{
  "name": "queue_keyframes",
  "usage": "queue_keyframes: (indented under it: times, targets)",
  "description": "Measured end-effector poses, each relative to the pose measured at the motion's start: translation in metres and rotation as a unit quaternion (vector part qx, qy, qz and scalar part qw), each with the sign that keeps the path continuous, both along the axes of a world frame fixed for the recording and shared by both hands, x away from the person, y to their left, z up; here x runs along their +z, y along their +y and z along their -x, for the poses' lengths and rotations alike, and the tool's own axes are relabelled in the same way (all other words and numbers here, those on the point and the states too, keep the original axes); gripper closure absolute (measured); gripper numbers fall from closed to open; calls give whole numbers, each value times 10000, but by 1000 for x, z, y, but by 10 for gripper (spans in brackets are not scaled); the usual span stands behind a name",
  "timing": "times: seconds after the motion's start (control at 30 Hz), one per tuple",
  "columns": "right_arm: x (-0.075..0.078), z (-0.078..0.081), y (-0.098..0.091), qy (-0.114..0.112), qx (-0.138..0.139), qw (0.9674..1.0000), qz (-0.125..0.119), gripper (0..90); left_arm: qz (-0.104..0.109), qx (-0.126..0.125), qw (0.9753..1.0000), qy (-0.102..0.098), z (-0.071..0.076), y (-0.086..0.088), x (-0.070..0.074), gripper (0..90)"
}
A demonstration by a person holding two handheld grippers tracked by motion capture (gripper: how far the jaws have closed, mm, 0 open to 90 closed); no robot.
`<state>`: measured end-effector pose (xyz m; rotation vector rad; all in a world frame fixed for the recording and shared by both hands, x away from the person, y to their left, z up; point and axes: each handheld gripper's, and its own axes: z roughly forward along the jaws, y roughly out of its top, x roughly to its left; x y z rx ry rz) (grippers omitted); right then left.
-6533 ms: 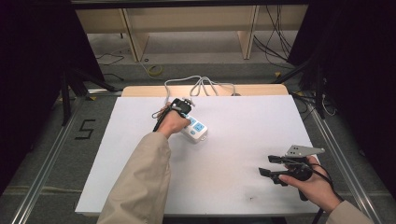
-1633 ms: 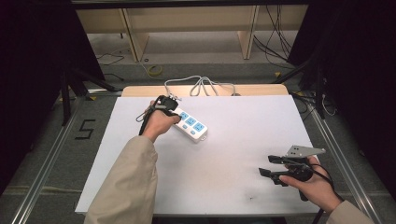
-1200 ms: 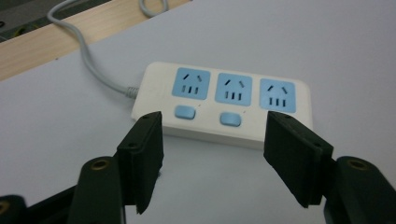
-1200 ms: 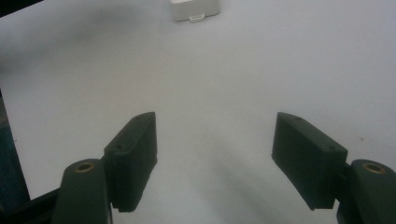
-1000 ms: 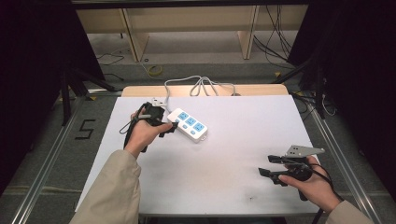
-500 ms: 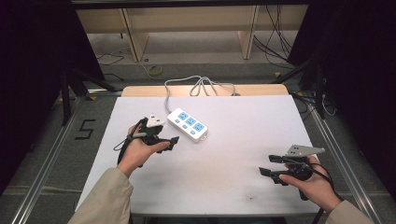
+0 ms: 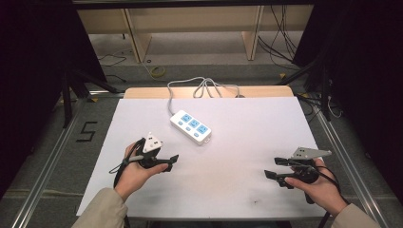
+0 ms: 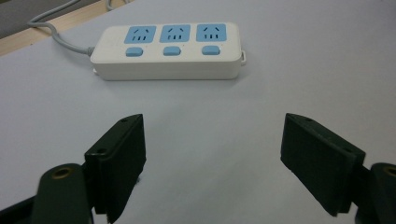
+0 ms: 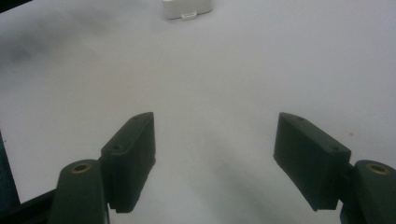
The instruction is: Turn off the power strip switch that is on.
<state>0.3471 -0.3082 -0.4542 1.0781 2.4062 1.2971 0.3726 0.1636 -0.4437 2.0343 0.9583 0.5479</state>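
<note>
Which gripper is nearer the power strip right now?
Left. The left gripper sits open just short of the power strip, on its near left side; the right gripper, also open, waits by the table's near right corner.

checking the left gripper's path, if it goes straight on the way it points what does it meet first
Probably the power strip: it lies straight ahead of the left gripper, whose jaws are open, with bare white table between them. The gripper's height is unclear.
</note>
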Motion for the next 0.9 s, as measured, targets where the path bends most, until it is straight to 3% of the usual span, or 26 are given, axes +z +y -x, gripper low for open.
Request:
queue_keyframes:
  times: [0.33, 0.43, 0.9]
  targets:
    - [-1, 0, 0, -10, 24, 10000, 36, 296, -22, 171, 9998, -88, 26, 10, -8, 221]
    - [-1, 0, 0, -9, 27, 10000, 52, 296, -159, 237, 9995, -141, 30, 16, -9, 221]
    - [-2, 0, 0, -4, 20, 10000, 70, 294, -190, 232, 9995, -92, 31, 15, -11, 227]
